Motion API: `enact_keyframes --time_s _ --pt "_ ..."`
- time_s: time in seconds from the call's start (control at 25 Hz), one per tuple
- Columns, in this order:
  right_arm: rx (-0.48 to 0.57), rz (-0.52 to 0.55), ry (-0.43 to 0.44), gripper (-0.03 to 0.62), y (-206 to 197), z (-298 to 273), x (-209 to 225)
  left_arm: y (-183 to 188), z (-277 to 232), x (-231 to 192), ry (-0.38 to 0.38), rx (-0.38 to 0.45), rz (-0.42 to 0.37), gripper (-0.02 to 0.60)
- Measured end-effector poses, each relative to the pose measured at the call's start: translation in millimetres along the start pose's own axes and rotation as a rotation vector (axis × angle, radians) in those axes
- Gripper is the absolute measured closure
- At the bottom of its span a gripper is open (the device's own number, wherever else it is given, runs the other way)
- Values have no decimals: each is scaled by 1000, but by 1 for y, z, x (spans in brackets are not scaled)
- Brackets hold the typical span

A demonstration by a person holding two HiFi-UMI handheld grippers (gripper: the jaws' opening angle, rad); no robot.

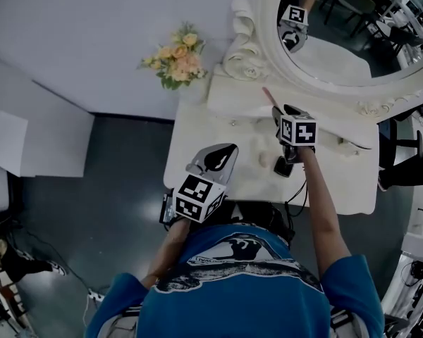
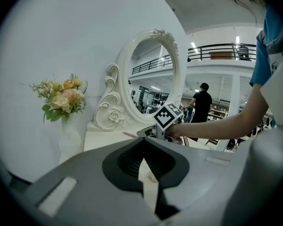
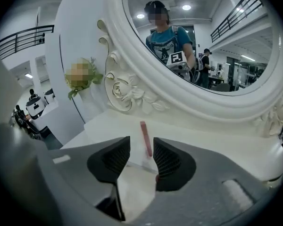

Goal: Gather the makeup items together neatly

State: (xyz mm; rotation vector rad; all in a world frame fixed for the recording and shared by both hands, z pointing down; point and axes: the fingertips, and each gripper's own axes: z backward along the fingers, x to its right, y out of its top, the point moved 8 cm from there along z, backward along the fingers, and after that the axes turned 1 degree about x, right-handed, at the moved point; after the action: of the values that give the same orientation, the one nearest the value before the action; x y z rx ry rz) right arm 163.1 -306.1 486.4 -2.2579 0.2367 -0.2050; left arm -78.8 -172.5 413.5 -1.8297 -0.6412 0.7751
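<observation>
Open hall with balcony railing (image 2: 217, 46) and staged dressing table (image 1: 197, 141)

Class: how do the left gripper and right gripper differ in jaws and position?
Left gripper: jaws together, empty. Right gripper: jaws apart, a pink stick between them. The left gripper is at the near table edge; the right gripper by the mirror. Both carry marker cubes.
</observation>
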Motion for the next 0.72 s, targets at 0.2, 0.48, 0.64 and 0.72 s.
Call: enact_keyframes --time_s 0.2,0.48,0.64,0.72 --pt "-53 38 -16 450 8 -25 4 -4 10 -8 45 -2 15 566" --pt "-106 34 -32 471 3 -44 11 -9 19 -14 84 -9 28 566" --pt "-92 20 -22 496 0 -43 12 -13 22 -17 98 -16 39 566" --pt "-92 24 -28 549 -1 -43 10 -14 23 -19 102 -16 41 566"
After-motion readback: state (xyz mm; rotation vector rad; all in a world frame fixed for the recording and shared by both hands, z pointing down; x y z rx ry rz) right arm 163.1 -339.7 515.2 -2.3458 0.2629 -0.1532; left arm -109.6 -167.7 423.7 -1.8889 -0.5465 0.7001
